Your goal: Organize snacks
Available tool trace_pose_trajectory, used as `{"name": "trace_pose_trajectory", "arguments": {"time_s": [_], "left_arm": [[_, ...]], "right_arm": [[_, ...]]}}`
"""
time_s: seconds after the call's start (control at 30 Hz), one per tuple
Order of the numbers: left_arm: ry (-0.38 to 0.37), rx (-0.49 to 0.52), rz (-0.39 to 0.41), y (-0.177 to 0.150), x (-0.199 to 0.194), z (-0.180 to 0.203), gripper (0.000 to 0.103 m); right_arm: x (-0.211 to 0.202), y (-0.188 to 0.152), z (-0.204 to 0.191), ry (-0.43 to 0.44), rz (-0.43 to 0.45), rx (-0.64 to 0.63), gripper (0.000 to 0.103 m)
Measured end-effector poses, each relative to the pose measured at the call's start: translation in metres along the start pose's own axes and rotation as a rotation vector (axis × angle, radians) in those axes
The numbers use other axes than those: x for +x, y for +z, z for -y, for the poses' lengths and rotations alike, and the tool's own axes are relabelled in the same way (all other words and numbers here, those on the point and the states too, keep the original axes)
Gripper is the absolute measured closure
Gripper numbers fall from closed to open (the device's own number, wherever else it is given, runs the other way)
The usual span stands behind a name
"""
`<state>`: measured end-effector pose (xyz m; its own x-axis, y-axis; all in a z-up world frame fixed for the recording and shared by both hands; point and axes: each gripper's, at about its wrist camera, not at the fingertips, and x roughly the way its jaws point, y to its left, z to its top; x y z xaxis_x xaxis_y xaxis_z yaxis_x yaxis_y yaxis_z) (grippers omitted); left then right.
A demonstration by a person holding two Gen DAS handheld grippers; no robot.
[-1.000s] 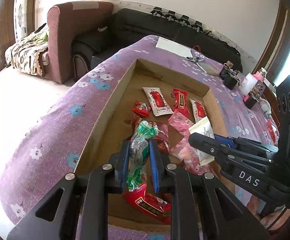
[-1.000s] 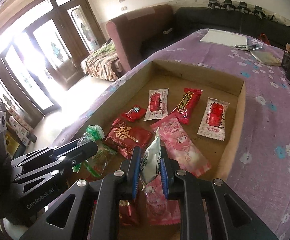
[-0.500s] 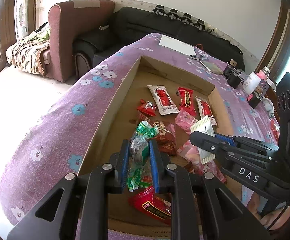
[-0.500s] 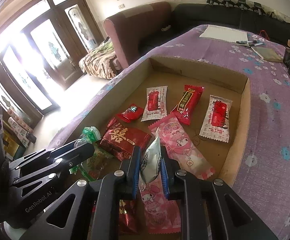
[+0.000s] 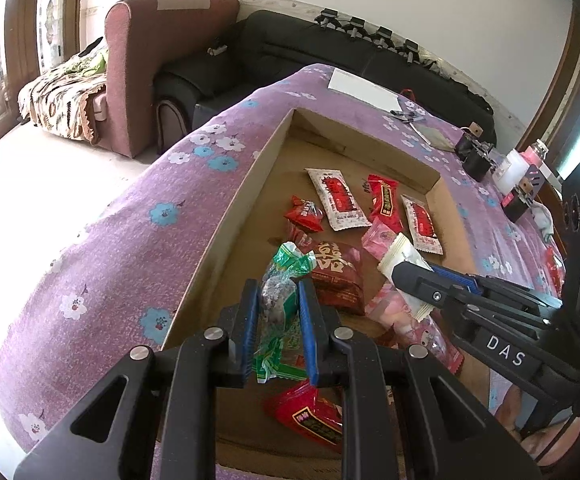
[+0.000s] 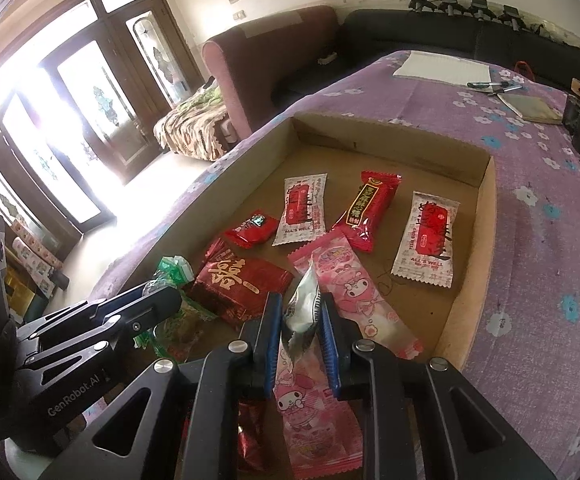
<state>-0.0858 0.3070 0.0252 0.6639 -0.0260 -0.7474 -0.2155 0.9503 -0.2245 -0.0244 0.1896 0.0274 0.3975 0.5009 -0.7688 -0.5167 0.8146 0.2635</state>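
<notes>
Mid-sort: left gripper (image 5: 277,304) clamps a green-wrapped candy (image 5: 285,276), right gripper (image 6: 300,320) a white packet (image 6: 304,308) (both hang over the cardboard tray (image 6: 486,200)); each likely needs placing next.

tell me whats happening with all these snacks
A person is sorting snacks in a shallow cardboard box on a purple flowered tablecloth, one gripper per hand. The left gripper has its jaws shut on a green-wrapped candy; the right gripper is clamped on a white packet. More packets lie loose in the box.
</notes>
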Motion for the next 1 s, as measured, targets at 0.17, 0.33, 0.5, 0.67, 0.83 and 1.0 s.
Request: {"name": "trace_pose_trajectory", "arguments": {"time_s": [0.17, 0.33, 0.5, 0.67, 0.83, 1.0], "left_arm": [[0.003, 0.000, 0.001, 0.000, 0.000, -0.001, 0.086], [0.002, -0.010, -0.012, 0.000, 0.002, -0.002, 0.080], [-0.039, -0.063, 0.016, -0.001, -0.006, -0.009, 0.061], [-0.091, -0.110, 0.097, 0.002, -0.033, -0.015, 0.061], [-0.110, -0.119, 0.137, 0.001, -0.053, -0.019, 0.048], [-0.109, -0.125, 0.144, 0.000, -0.059, -0.026, 0.048]], "right_arm": [[-0.001, 0.000, 0.002, -0.006, 0.006, 0.003, 0.082], [-0.005, 0.000, 0.003, -0.021, 0.022, 0.000, 0.082], [-0.022, 0.000, 0.007, -0.044, 0.091, 0.037, 0.071], [-0.032, 0.002, 0.001, 0.087, 0.067, 0.026, 0.071], [-0.009, 0.003, -0.002, 0.180, -0.053, 0.031, 0.071], [0.004, 0.010, 0.022, 0.098, -0.059, 0.095, 0.073]]}}
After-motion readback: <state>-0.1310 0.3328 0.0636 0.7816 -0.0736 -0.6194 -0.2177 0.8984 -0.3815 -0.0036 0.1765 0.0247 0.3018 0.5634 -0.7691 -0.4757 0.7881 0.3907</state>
